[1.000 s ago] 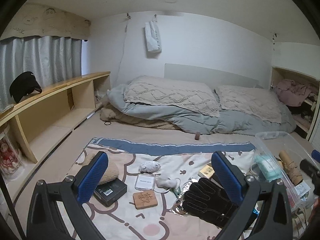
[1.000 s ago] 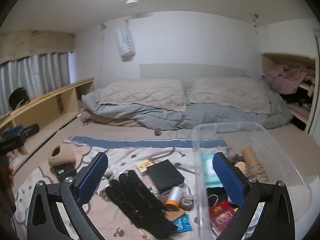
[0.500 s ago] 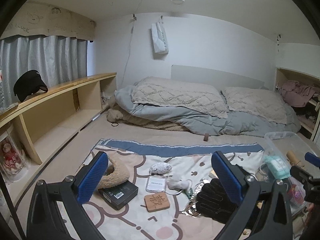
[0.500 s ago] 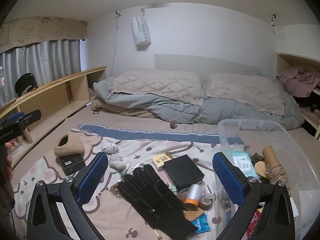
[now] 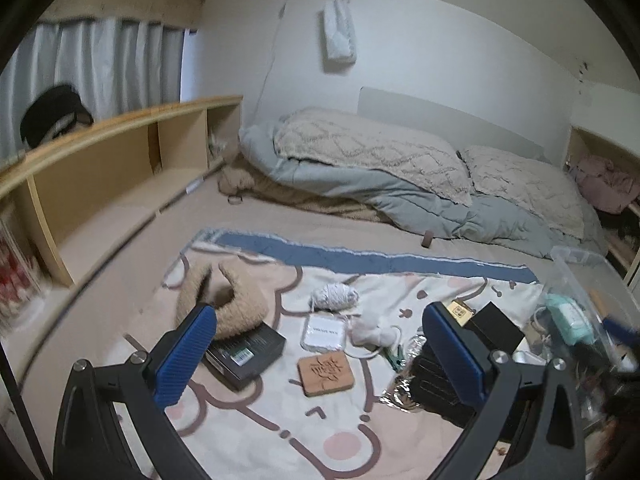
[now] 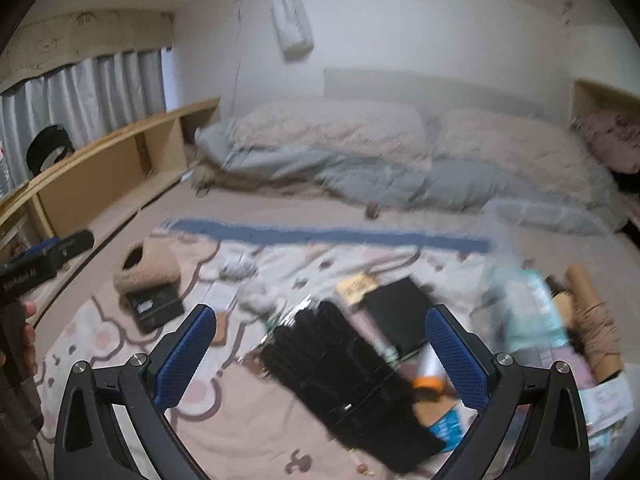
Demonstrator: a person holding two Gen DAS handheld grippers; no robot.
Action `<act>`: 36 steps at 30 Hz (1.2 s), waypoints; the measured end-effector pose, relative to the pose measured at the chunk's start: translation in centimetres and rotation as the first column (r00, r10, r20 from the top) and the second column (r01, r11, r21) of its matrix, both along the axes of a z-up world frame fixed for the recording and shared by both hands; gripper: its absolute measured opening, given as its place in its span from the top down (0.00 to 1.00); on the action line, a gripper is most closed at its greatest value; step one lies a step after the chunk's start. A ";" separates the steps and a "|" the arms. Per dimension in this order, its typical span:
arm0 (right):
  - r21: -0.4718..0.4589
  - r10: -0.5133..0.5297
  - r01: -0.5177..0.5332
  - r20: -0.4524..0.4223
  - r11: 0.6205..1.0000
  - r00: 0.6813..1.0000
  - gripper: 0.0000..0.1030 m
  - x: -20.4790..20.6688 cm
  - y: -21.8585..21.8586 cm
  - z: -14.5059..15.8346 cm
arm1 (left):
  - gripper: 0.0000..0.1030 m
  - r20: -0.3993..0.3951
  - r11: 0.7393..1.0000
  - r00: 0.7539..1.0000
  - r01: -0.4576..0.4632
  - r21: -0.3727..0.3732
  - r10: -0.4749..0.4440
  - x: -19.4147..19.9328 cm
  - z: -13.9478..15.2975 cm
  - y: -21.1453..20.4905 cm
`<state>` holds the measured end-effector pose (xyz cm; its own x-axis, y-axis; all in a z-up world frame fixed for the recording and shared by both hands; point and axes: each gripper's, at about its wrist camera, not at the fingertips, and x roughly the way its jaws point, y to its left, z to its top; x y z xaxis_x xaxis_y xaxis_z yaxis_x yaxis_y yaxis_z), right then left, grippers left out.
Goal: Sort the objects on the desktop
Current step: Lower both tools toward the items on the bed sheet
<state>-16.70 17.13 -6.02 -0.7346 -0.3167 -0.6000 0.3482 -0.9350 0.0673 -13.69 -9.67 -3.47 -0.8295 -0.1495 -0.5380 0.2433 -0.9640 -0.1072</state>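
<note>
Lots of small things lie on a pink cartoon blanket [image 5: 248,432] spread on a bed, and nothing is picked up yet. The left gripper [image 5: 320,356] has its blue fingers wide apart with nothing between them. It hangs above a brown square coaster [image 5: 326,373], a clear card holder [image 5: 323,333] and a flat black box [image 5: 246,351]. A fuzzy tan slipper [image 5: 224,304] rests partly on that box. The right gripper [image 6: 320,354] is wide apart too and holds nothing. It hangs over a black glove [image 6: 344,372], which lies flat in the middle of the blanket. Beside the glove sits a black square box [image 6: 400,316], and an orange and white tube [image 6: 430,376] peeks out near it. A clear plastic bin [image 5: 576,276] stands at the right edge with some things already in it, like a green pack of wipes [image 5: 568,316]. The right view is blurry, so small things there are hard to tell. This looks like the start of a pick: the right gripper seems to aim for the glove. Next it needs to go down, close on the glove and carry it to the bin. The glove is soft and floppy, so a grab in the middle may work best.
</note>
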 end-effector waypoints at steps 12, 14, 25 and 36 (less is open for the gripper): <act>0.051 0.071 -0.083 0.201 0.995 0.977 0.60 -6.0 -5.6 -6.3 | 0.45 0.101 0.998 0.995 -0.035 0.055 0.029 -4.2 -3.4 -0.8; 0.032 0.077 -0.086 0.209 0.996 0.975 0.62 -7.3 -6.2 -6.7 | 0.55 0.130 0.998 0.991 -0.044 0.044 0.038 -5.2 -4.3 -0.6; -0.113 0.099 -0.069 0.287 0.991 0.953 0.74 -13.8 -9.3 -10.5 | 0.86 0.240 0.991 0.971 0.025 -0.134 0.008 -9.5 -10.3 0.0; -0.102 0.086 -0.052 0.367 0.993 0.926 0.75 -19.1 -13.5 -15.0 | 0.86 0.161 0.983 0.985 0.093 -0.158 -0.067 -12.2 -14.3 0.1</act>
<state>-35.78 3.66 -21.05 -0.4400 -0.4231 -0.7920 0.3465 -0.8937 0.2850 -25.87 -9.59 -17.77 -0.7512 -0.1833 -0.6341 0.1659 -0.9823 0.0874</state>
